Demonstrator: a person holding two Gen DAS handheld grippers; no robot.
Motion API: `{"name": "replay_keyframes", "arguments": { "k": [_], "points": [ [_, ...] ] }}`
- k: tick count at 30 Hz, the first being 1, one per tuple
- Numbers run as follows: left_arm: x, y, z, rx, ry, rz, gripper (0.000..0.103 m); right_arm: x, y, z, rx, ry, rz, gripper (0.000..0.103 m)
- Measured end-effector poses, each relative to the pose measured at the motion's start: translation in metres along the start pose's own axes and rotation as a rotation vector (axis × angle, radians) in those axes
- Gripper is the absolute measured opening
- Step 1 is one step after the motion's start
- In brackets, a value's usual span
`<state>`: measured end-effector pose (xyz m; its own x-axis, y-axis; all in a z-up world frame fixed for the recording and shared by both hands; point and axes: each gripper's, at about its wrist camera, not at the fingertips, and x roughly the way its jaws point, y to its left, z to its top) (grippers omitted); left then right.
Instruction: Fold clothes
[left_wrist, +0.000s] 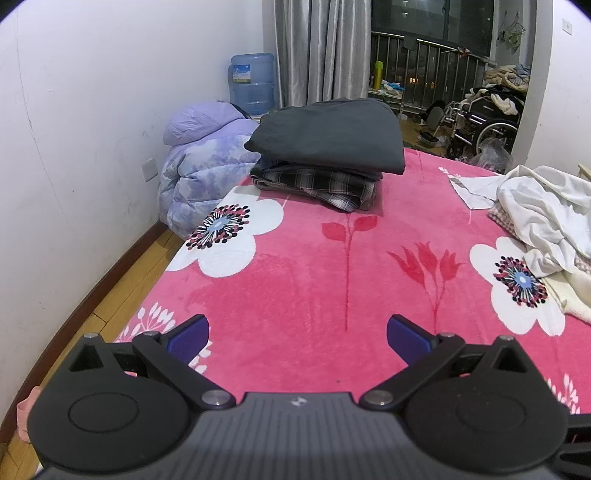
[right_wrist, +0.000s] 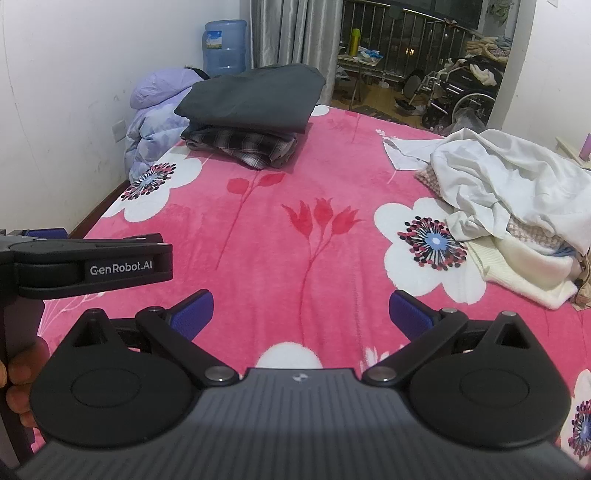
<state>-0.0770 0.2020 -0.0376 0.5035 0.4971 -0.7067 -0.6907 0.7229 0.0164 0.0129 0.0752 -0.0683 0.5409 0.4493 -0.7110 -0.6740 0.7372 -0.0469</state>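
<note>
Both the left gripper (left_wrist: 297, 334) and right gripper (right_wrist: 301, 310) hover over the bed (left_wrist: 295, 266) with jaws spread wide, holding nothing. The unfolded pile (right_wrist: 517, 199) lies at the bed's right side; 2 folded garments form the stack (right_wrist: 251, 110) at the far left. The white top garment (right_wrist: 509, 177) looks light, limp and thin, so pinching a hem or collar edge should lift it cleanly.
</note>
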Motion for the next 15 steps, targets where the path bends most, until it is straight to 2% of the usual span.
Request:
{"name": "replay_keyframes", "arguments": {
  "k": [15],
  "points": [
    [0.0022, 0.0015, 0.0009, -0.003, 0.006, 0.002, 0.103, 0.0066, -0.0062, -0.0042, 0.042, 0.016, -0.021, 0.102]
  ]
}}
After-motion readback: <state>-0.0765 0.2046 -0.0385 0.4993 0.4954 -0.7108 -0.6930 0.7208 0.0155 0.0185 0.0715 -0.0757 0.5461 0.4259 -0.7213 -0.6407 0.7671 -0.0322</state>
